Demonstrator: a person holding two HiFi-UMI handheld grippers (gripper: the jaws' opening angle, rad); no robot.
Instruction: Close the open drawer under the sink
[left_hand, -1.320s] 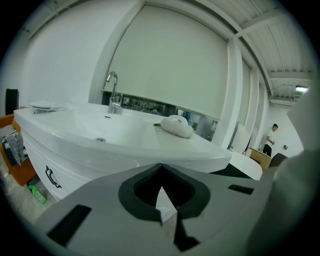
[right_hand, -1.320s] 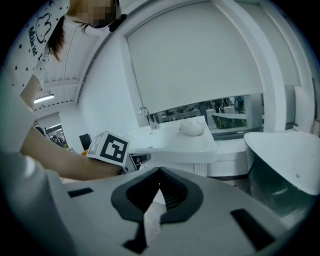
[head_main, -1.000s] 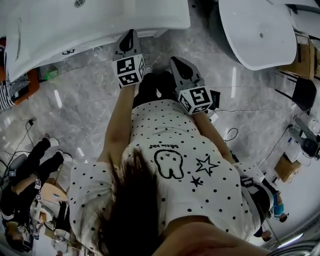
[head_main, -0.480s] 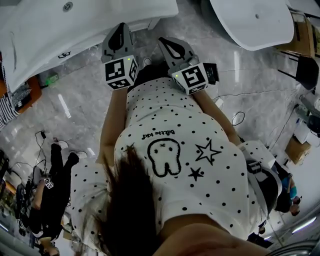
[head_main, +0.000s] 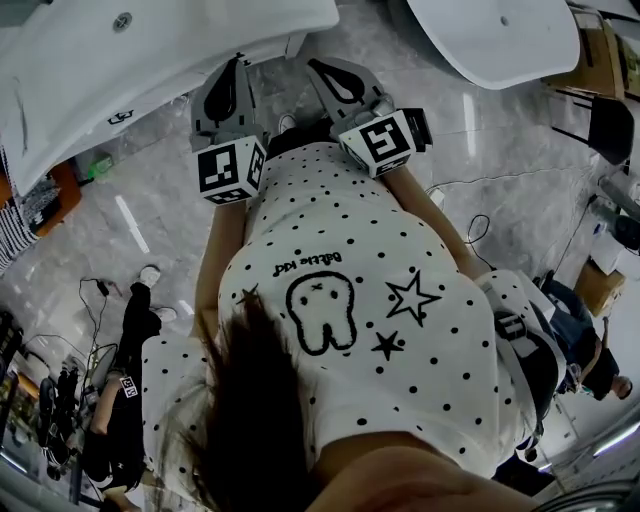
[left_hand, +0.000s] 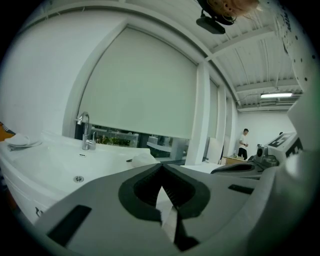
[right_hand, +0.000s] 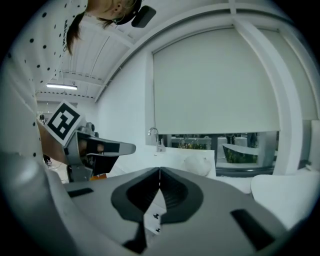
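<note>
Jaws pressed together and empty, the left gripper (left_hand: 161, 172) and right gripper (right_hand: 159, 175) hang near the white sink's (head_main: 150, 60) front corner. The drawer beneath shows in no view, so a blind push could strike the basin instead.

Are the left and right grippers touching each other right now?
Apart. The head view shows a strip of bare floor between the left gripper and the right gripper.

Noted: left gripper (head_main: 238, 66) and right gripper (head_main: 318, 68) both lifted nearer the camera, the left further. Sink (head_main: 150, 55) shifted left in view.
</note>
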